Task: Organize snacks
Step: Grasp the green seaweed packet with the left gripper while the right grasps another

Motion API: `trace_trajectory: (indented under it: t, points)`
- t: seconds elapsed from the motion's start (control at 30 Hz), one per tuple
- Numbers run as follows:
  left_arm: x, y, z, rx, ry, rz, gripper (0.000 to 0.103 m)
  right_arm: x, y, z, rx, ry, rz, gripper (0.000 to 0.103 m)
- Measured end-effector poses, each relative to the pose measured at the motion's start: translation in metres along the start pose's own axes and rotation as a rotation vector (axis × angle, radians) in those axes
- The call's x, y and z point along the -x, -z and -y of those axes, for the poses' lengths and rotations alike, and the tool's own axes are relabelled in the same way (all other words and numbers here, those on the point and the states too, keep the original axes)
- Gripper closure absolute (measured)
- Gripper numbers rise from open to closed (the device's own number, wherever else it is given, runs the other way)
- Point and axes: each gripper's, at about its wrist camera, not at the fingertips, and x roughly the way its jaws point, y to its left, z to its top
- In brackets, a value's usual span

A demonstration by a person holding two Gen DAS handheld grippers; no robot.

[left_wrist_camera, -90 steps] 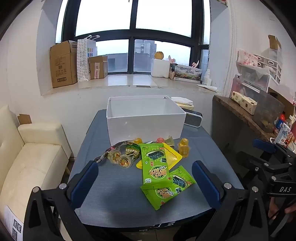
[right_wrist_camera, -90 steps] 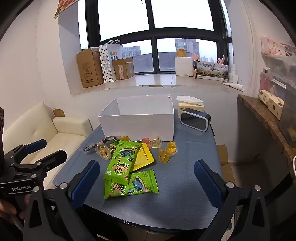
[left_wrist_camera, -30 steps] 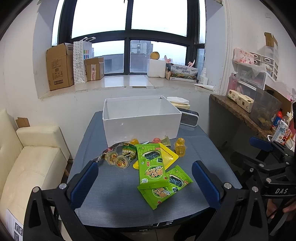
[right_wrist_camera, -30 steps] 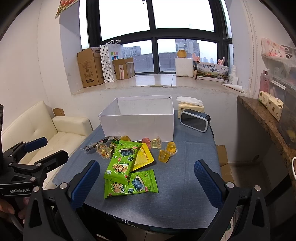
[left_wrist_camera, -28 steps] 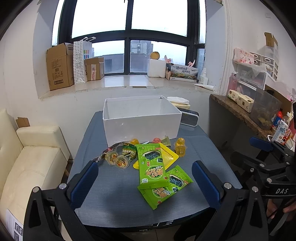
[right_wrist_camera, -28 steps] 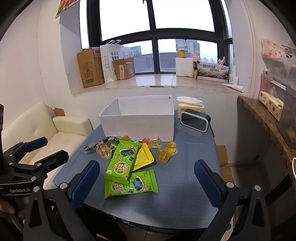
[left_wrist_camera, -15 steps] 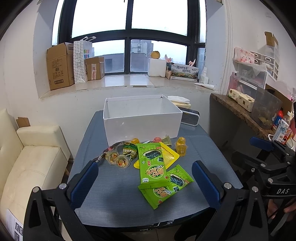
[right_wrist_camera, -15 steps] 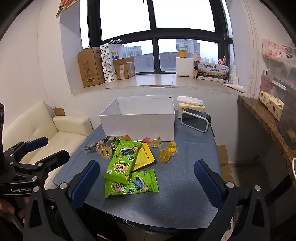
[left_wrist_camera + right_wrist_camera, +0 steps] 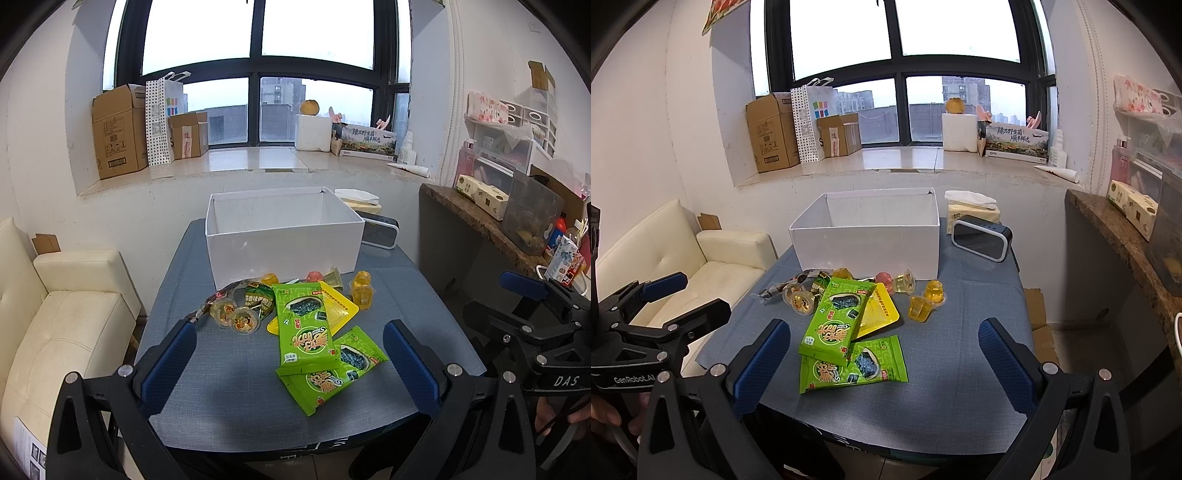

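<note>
Through the left wrist view my left claw [image 9: 290,354] gapes empty at the bottom of the frame, the green packets [image 9: 306,332] heaped mid-frame before the white box [image 9: 284,243]; I judge a careless pinch could lift both overlapping packets, or scatter the jelly cups [image 9: 360,293]. Through the right wrist view my right claw [image 9: 884,354] is likewise wide and empty, over a grey table [image 9: 960,369] beneath a window [image 9: 905,55], sofa [image 9: 683,258] at left.

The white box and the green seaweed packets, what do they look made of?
The white box looks like matte card or paperboard: thin flat walls, sharp folded corners, no shine. The green seaweed packets look like glossy printed plastic film: flat, creased, with light glinting off them.
</note>
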Motion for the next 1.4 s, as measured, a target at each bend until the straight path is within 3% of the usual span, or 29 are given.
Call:
trace_trajectory:
  t: [0.37, 0.5, 0.9, 1.07, 1.3, 1.37, 1.4]
  points:
    - [-0.031, 0.001, 0.003, -0.004, 0.013, -0.051, 0.0, -0.014, 0.007, 0.012, -0.027, -0.005, -0.032, 0.0]
    - [-0.063, 0.004, 0.01, -0.015, 0.042, -0.106, 0.0, -0.03, 0.012, 0.02, -0.045, -0.005, -0.063, 0.0]
    - [-0.187, 0.015, 0.02, -0.016, 0.004, -0.303, 0.0, -0.079, 0.029, 0.062, -0.129, -0.011, -0.154, 0.0]
    - [-0.222, 0.021, 0.018, -0.015, -0.027, -0.354, 0.0, -0.096, 0.036, 0.073, -0.151, -0.007, -0.194, 0.0]
    - [-0.245, 0.026, 0.011, 0.018, -0.006, -0.386, 0.0, -0.106, 0.038, 0.08, -0.171, -0.005, -0.21, 0.0]
    - [-0.245, 0.027, 0.008, 0.029, 0.012, -0.381, 0.018, -0.108, 0.038, 0.08, -0.17, -0.004, -0.214, 0.0]
    - [-0.242, 0.026, 0.009, 0.028, 0.02, -0.37, 0.022, -0.108, 0.038, 0.08, -0.168, -0.003, -0.215, 0.0]
